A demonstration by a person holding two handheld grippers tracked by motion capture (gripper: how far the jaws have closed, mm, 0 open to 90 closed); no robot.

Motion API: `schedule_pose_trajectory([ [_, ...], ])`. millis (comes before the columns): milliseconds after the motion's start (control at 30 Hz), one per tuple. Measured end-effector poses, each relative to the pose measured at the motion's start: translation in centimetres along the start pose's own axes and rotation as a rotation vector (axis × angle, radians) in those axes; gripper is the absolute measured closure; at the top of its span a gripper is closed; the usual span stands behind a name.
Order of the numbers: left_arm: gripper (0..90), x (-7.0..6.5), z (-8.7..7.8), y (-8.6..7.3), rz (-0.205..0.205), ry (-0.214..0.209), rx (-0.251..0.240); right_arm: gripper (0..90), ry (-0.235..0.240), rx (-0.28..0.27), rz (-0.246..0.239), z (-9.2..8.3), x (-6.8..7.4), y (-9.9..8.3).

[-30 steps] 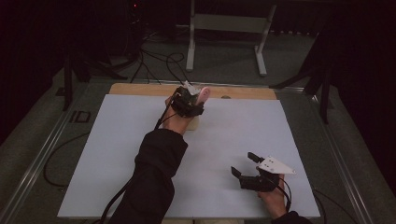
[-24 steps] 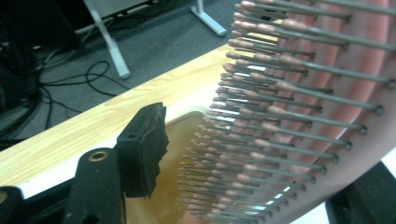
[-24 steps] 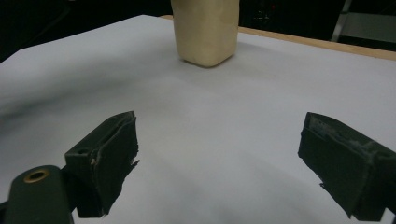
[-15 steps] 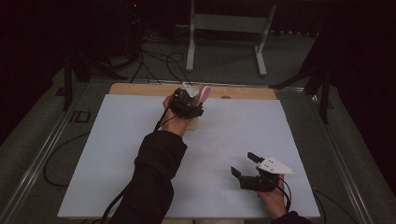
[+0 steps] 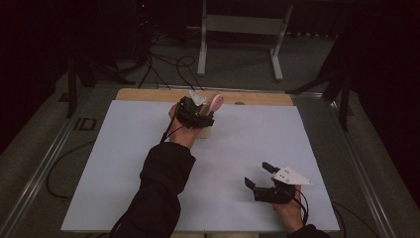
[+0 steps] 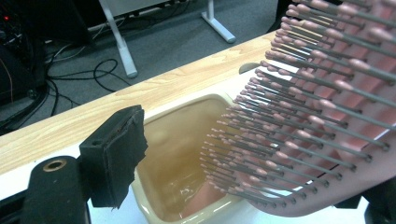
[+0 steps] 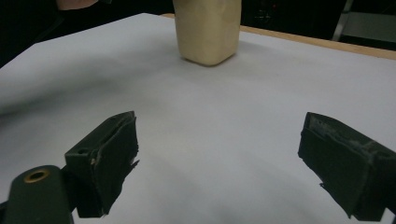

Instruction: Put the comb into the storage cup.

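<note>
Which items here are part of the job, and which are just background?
In the job:
- pink bristled plastic hairbrush, lower end in the container
- cream rectangular plastic container
- left gripper, jaws just been opening, brush between them

Lying about:
- right gripper, open, idle on the white table sheet
- metal stand and floor cables beyond

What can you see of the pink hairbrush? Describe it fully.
The hairbrush is pink and looks plastic, with rows of thin grey bristles ending in pink round tips. It tilts over a cream container, its lower end dipping inside. It lies between the jaws of the left claw, which have just been opening.
</note>
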State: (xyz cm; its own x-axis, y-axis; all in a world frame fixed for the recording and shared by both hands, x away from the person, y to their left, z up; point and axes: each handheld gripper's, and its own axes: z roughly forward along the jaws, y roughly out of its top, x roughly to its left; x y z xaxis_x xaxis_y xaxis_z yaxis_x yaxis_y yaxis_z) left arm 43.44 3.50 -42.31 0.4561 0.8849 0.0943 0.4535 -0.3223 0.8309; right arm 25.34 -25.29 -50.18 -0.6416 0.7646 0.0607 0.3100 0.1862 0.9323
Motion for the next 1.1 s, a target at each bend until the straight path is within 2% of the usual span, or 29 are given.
schedule_pose_trajectory([
  [500,16.8,1.0,-1.2,-2.1,-0.072,-0.039,-0.025,11.6,-0.002,0.007,0.0,0.1,0.0,0.0],
  [933,14.7,1.7,-2.0,-3.1,-0.076,-0.054,-0.025,11.6,0.003,0.01,-0.001,0.2,0.1,-0.1],
  [1033,12.2,1.9,-2.3,-3.4,-0.092,-0.072,-0.026,11.6,0.004,0.01,-0.001,0.2,0.1,-0.1],
  [1100,10.5,1.9,-2.5,-3.6,-0.083,-0.069,-0.025,11.6,0.004,0.011,0.0,0.2,0.1,-0.1],
])
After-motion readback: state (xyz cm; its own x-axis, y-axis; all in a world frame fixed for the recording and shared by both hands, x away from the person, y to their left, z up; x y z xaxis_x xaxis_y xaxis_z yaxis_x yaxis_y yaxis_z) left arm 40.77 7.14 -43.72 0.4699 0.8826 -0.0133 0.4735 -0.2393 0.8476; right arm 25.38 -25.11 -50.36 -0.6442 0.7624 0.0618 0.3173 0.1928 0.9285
